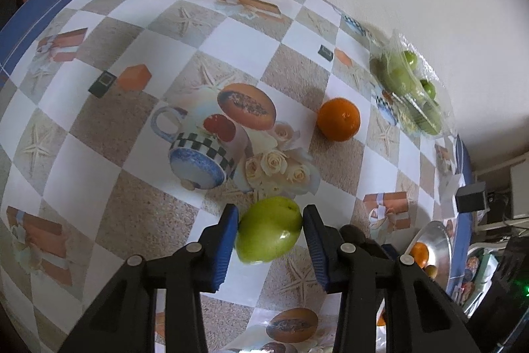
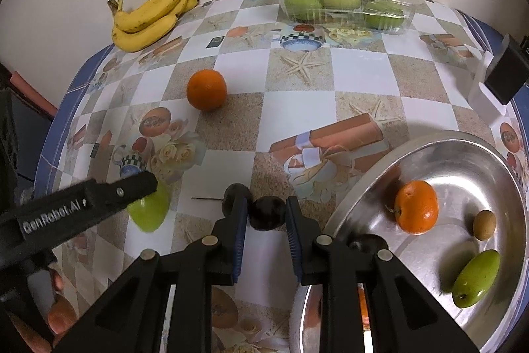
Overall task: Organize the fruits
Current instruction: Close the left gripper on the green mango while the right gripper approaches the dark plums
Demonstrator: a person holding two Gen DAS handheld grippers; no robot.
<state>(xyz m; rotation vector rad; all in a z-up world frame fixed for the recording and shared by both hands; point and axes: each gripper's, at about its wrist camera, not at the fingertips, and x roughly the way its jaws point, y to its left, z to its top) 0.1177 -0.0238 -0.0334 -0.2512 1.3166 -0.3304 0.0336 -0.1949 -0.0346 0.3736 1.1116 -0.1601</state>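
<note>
My left gripper [image 1: 270, 225] is shut on a green fruit [image 1: 268, 229] just above the patterned tablecloth; it also shows in the right wrist view [image 2: 148, 209]. My right gripper [image 2: 266, 214] is shut on a dark plum [image 2: 267, 213], with a second dark plum [image 2: 235, 196] just left of its finger. A silver bowl [image 2: 463, 151] at the right holds an orange [image 2: 416, 206], a small brown fruit [image 2: 484, 224], a green fruit [image 2: 476, 277] and a dark plum [image 2: 367, 243]. A loose orange [image 2: 207, 89] lies mid-table, also in the left wrist view [image 1: 338, 118].
A bunch of bananas [image 2: 150, 15] lies at the far left by the wall. A clear plastic box of green fruits [image 2: 344, 0] stands at the back. A black device on a white stand [image 2: 502, 75] sits at the right table edge.
</note>
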